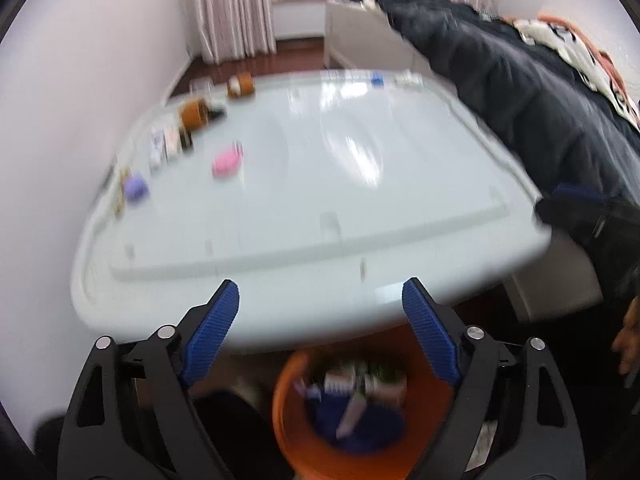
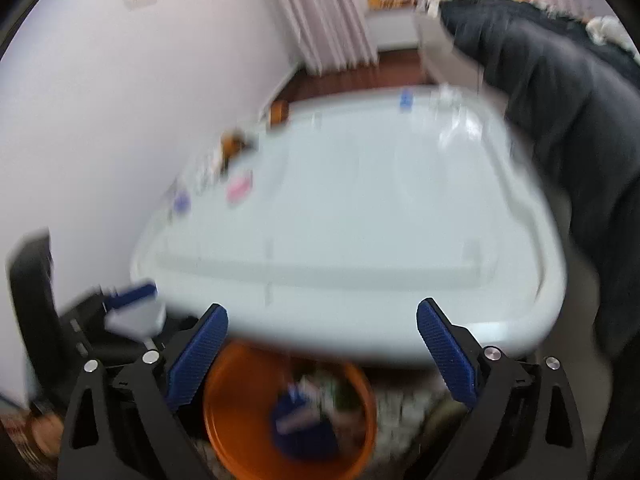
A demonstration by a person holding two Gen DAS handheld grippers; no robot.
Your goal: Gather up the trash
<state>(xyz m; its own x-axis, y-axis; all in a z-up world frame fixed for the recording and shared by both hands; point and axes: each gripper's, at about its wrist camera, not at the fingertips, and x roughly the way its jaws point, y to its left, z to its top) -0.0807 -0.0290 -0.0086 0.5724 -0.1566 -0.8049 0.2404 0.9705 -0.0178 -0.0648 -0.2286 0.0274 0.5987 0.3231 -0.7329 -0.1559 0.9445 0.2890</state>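
Table (image 1: pixel 304 200): pale glass top, filled centre of frame.
Bin (image 1: pixel 288 432): orange, lower centre, held wrappers.
Left gripper (image 1: pixel 320 304): jaws apart, empty.
Right gripper (image 2: pixel 322 326): jaws apart, empty.

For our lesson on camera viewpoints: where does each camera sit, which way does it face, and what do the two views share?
Left wrist: sits behind the left tongs, open and empty, facing across the white table, above the orange bin; a hand shows at right.
Right wrist: sits behind the right tongs, also open, facing the same way; the left tongs show at lower left.
Shared: table, bin, pink item, curtains.
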